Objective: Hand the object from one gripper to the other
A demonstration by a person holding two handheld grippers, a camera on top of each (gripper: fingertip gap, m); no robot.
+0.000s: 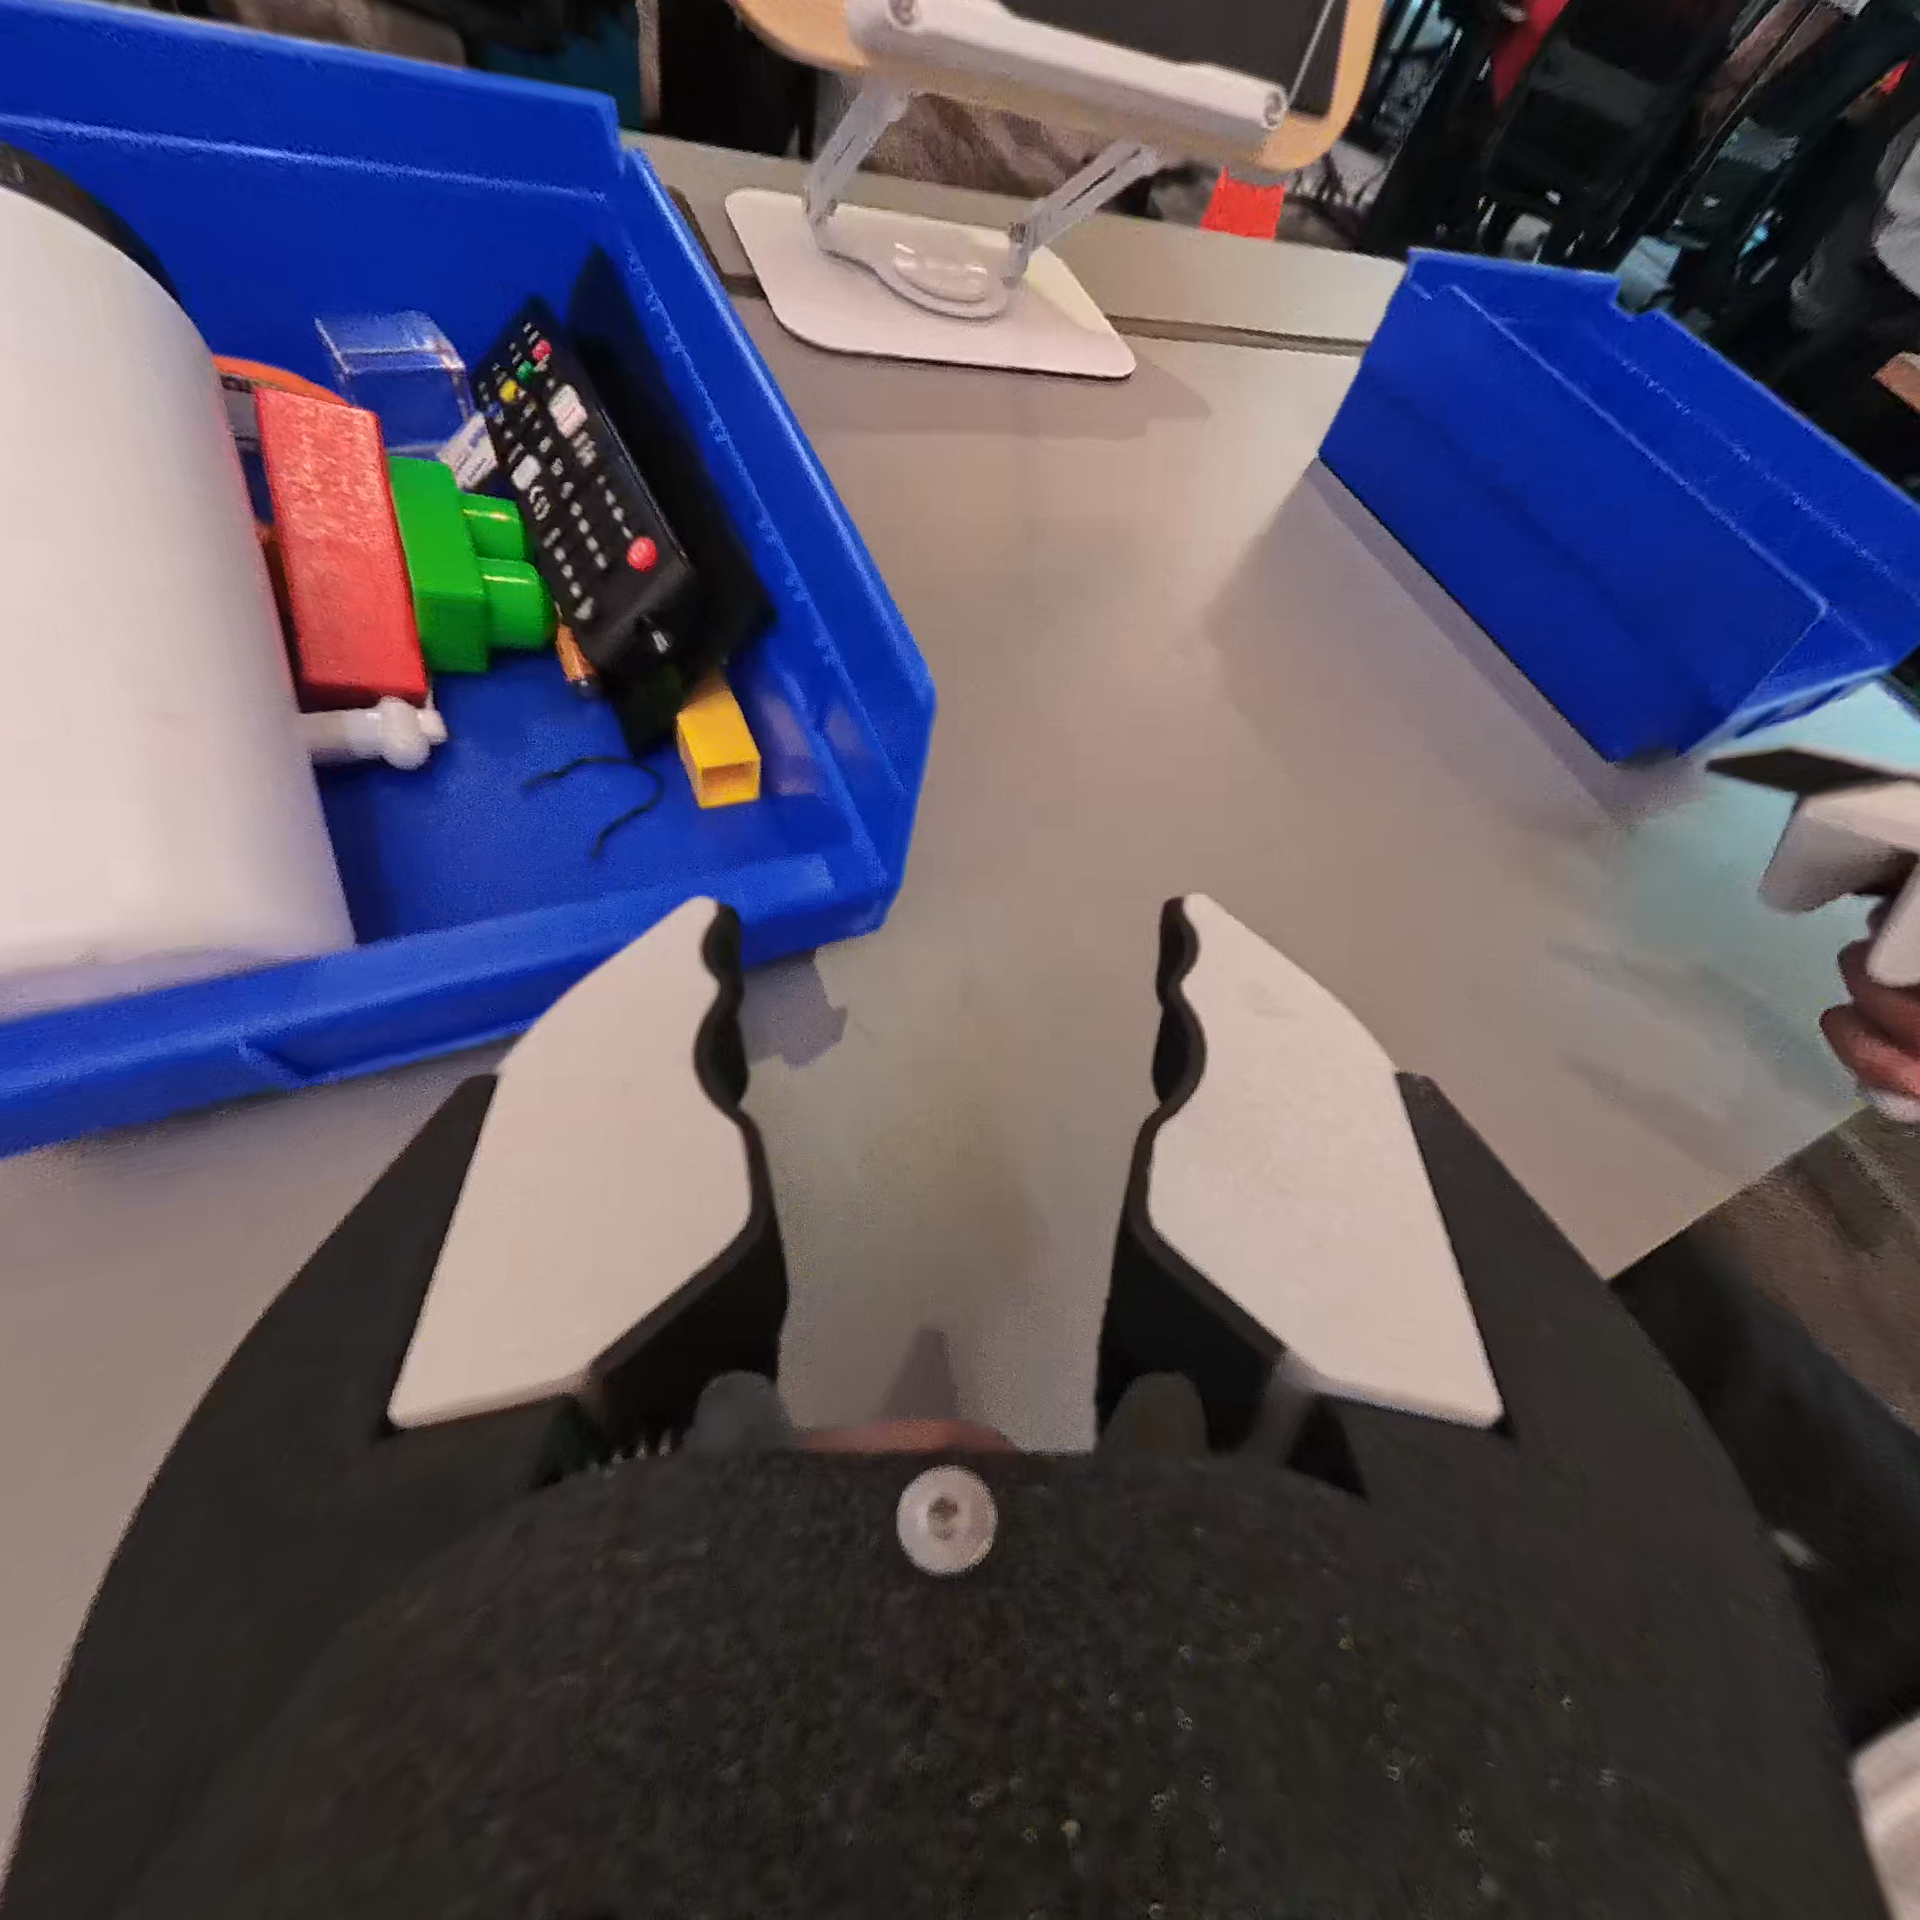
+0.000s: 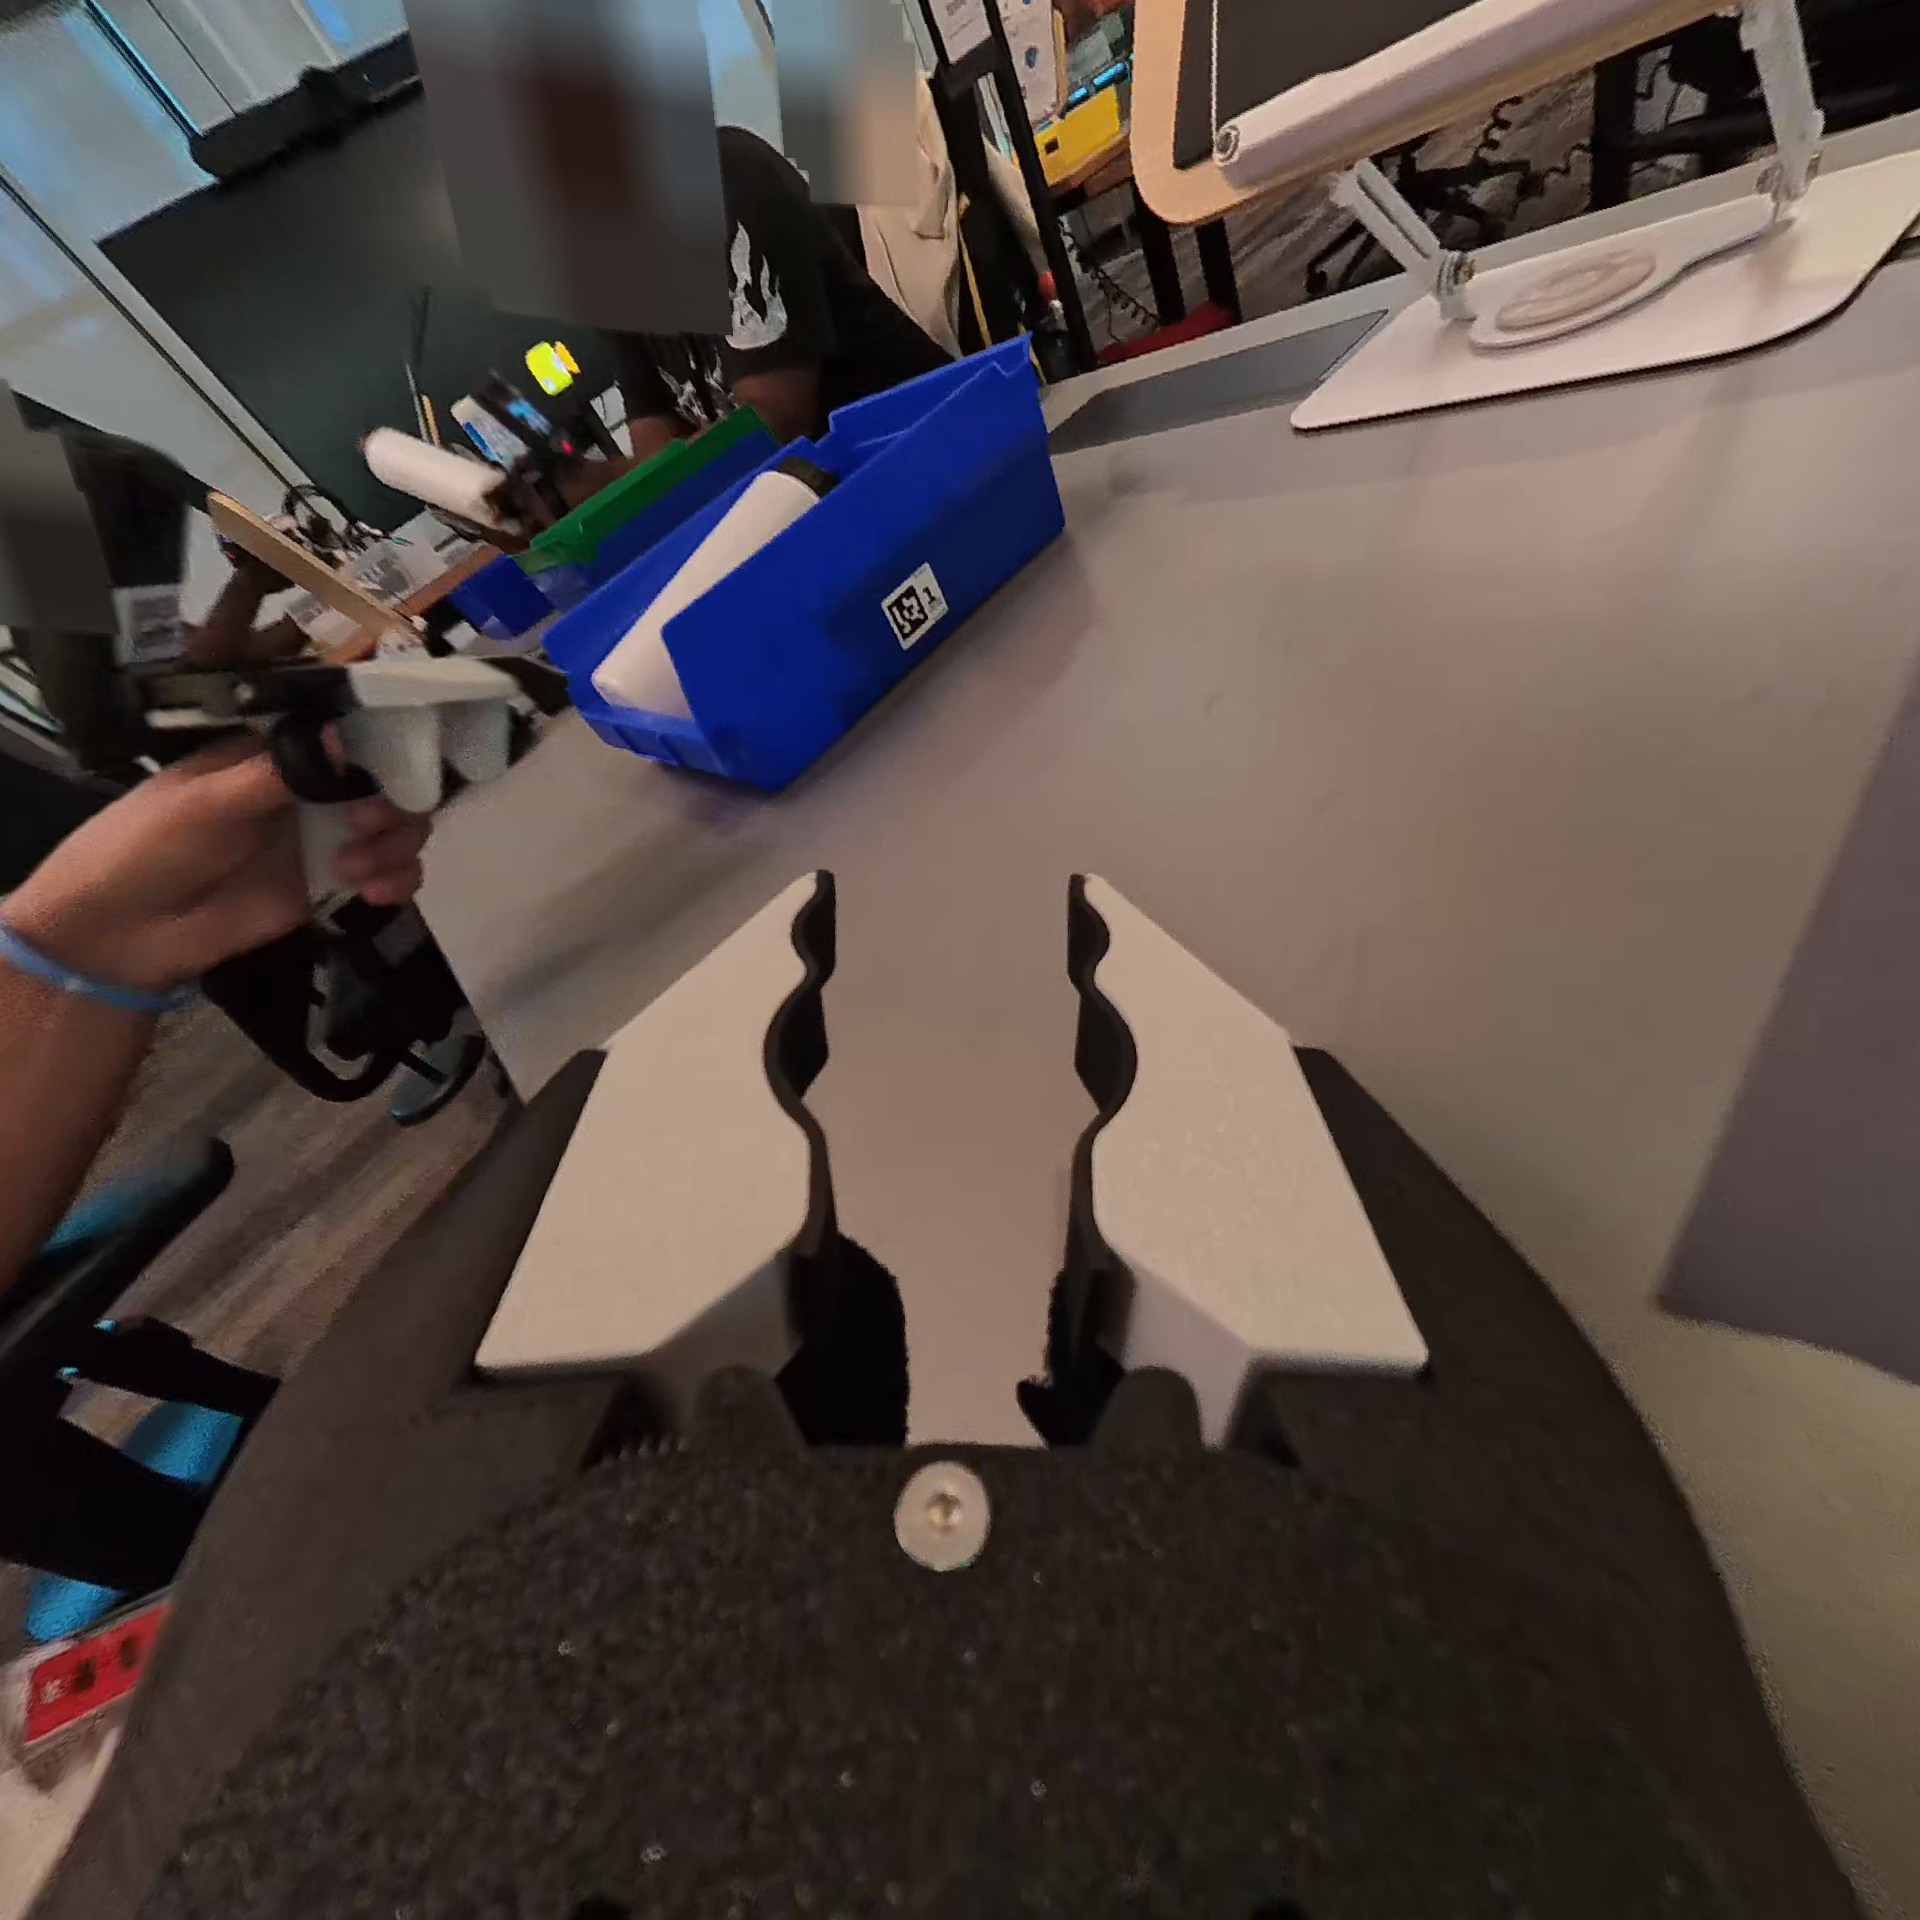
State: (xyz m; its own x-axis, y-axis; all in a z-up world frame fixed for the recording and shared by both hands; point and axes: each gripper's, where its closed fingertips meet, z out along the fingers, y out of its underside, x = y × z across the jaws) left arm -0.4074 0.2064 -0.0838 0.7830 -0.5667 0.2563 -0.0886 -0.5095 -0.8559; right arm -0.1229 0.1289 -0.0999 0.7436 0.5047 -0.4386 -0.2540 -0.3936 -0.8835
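I see a grey flat tabletop (image 1: 1039, 644); all places below are given from the big blue plastic bin (image 1: 727, 343) on it. That bin also shows in the right wrist view (image 2: 831, 665), with a square printed tag on its outer wall. Inside, against the wall farthest from the second bin, lies a large white cylinder roll (image 1: 114, 623). Beside the roll, toward the bin's middle: a red rectangular block (image 1: 338, 551), a green plastic brick (image 1: 473, 566), a black remote control with coloured buttons (image 1: 582, 488), a small yellow hollow square tube (image 1: 717, 753), and a clear plastic box (image 1: 400, 364) behind them. I can't tell which of these is the handover object; neither gripper holds any.

A second, smaller blue plastic bin (image 1: 1621, 520) sits well apart across the bare table. A white stand on a flat white base plate (image 1: 935, 291) is behind the big bin.

Left gripper (image 1: 951, 925): grey fingers with black pads, spread wide, nothing between, hovering just outside the big bin's near corner. Right gripper (image 2: 951, 894): jaws parted, narrower gap, nothing held, over bare table well clear of the bin.
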